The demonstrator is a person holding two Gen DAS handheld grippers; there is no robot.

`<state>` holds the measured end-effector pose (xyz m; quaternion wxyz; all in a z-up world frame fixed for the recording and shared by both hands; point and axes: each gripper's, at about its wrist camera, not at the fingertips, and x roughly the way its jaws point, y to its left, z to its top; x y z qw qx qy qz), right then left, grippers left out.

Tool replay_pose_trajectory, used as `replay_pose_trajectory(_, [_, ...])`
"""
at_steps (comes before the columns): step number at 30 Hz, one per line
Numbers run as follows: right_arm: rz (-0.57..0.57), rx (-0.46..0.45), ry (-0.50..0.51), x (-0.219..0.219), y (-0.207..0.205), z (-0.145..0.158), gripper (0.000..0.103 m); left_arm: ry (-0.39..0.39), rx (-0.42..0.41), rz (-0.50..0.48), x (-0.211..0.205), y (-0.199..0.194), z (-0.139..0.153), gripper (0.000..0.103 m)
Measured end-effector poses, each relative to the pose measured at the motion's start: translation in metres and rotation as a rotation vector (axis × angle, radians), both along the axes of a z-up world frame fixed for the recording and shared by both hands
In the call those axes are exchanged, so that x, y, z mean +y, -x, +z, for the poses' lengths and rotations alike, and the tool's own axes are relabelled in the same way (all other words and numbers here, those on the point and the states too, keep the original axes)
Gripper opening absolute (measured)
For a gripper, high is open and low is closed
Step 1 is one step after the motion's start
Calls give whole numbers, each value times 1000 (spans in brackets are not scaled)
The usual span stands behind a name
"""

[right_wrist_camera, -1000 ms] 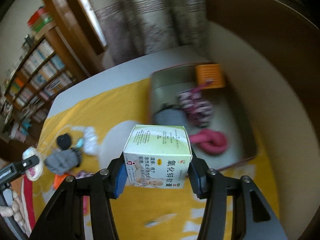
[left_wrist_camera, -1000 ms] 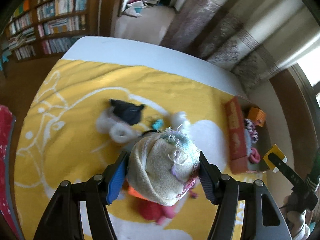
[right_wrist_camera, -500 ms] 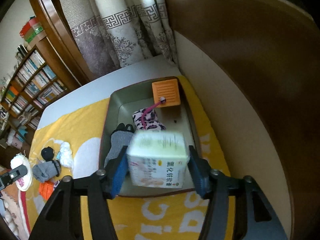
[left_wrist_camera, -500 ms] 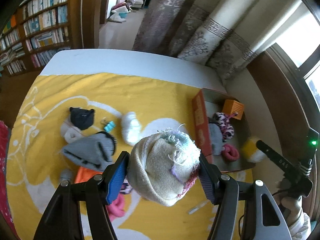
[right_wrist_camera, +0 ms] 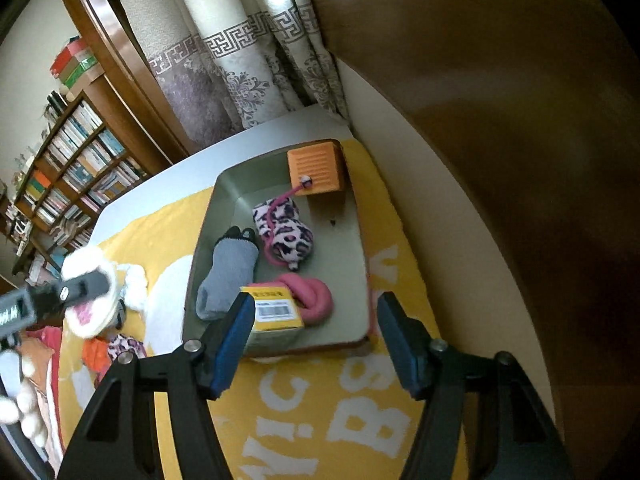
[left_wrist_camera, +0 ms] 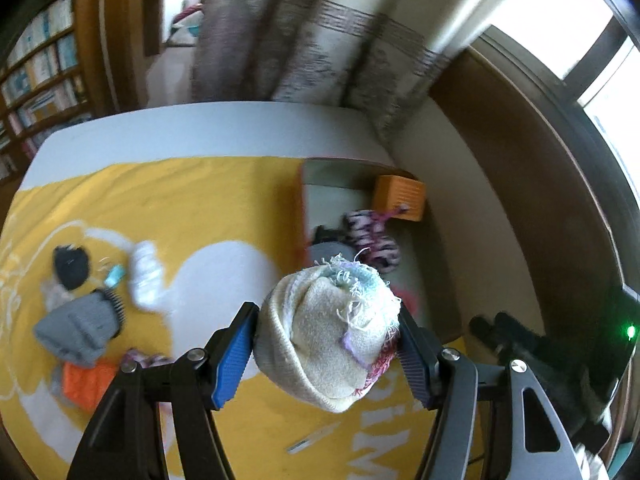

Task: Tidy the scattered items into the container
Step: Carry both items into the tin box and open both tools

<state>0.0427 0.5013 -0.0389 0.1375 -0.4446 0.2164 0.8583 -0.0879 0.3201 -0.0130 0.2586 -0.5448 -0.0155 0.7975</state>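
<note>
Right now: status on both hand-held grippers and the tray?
Left hand-held gripper shut on cream sock bundle, short of the tray. Right hand-held gripper open, empty; yellow box lies in tray. Nothing blocking the drop.

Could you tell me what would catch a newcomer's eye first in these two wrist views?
Probably the cream knitted bundle clamped in the left gripper, filling the foreground over the yellow blanket. Next, the tray at the blanket's window end, holding a small box below the empty, open right gripper, beside a grey sock.
</note>
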Motion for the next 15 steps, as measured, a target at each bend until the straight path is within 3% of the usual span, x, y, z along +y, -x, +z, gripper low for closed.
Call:
replay_pose_trajectory(7, [7, 5, -11, 2, -10, -1, 68, -9, 3, -38, 49, 17, 9, 71])
replay_pose_trajectory(15, [23, 9, 1, -1, -11, -3, 68, -30, -11, -20, 52, 21, 10, 77])
